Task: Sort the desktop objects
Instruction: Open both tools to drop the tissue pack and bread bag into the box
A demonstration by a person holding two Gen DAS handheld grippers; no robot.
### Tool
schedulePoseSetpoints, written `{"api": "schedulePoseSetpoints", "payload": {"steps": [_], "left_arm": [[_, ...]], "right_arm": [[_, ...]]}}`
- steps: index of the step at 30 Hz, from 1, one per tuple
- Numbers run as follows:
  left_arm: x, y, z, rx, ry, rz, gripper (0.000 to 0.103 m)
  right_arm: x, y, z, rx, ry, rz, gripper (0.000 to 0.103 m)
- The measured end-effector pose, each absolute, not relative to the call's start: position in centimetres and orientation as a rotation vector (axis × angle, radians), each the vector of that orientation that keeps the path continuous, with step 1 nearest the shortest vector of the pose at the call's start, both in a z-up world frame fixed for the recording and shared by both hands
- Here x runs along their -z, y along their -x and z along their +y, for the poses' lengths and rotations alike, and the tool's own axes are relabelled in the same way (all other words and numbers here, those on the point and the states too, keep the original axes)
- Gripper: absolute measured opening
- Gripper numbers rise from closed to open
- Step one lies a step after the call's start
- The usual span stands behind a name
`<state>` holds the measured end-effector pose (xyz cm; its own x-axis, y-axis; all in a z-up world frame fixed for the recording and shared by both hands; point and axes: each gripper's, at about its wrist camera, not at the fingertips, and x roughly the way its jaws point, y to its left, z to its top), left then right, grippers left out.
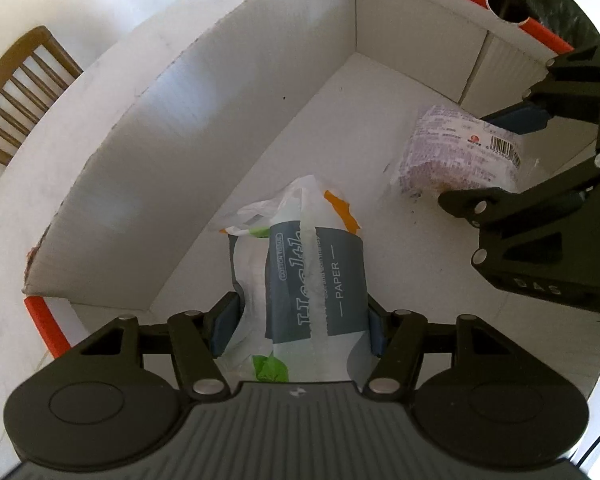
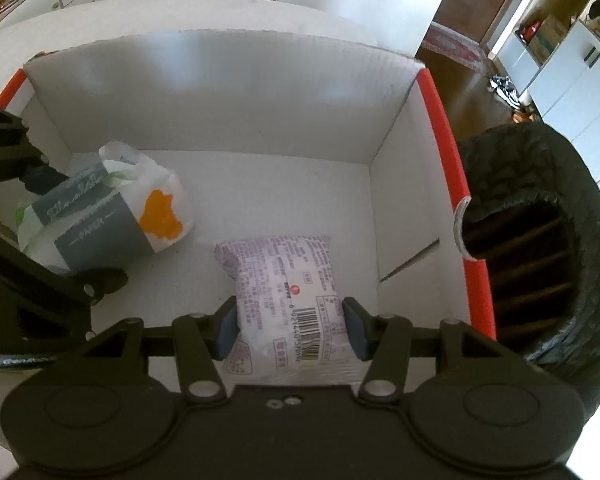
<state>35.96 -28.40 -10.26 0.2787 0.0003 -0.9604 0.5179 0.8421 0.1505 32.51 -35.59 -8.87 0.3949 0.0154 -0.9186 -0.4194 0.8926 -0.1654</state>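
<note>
1. Left wrist view: the left gripper (image 1: 300,320) pinches a tissue pack (image 1: 312,280) between its blue pads, holding it inside the white box (image 1: 204,120) near the left wall. The right gripper (image 1: 496,156) grips a snack bag (image 1: 456,152) farther right.
2. Right wrist view: the right gripper (image 2: 292,322) clamps the snack bag (image 2: 288,280) over the box (image 2: 236,92) floor, beside the tissue pack (image 2: 100,216). A black bin (image 2: 540,240) stands right of the box.

My left gripper (image 1: 302,322) is matte black, with a ribbed grey housing between two round black discs. Silver rivets pin its angular linkage arms, and blue pads (image 1: 225,324) line its fingers. My right gripper (image 2: 292,326) has the same build, with a smooth black housing and faint raised lettering.
</note>
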Motion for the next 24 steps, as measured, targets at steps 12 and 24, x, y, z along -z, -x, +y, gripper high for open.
{"api": "schedulePoseSetpoints", "payload": {"steps": [12, 24], "left_arm": [[10.5, -35.2, -27.8, 0.359, -0.511, 1.273, 0.076], [7.2, -33.3, -25.5, 0.397, -0.415, 1.217, 0.076]], "right_arm": [[8.3, -31.8, -35.4, -0.294, 0.403, 1.166, 0.063], [4.4, -29.5, -36.1, -0.361, 0.325, 1.098, 0.070]]}}
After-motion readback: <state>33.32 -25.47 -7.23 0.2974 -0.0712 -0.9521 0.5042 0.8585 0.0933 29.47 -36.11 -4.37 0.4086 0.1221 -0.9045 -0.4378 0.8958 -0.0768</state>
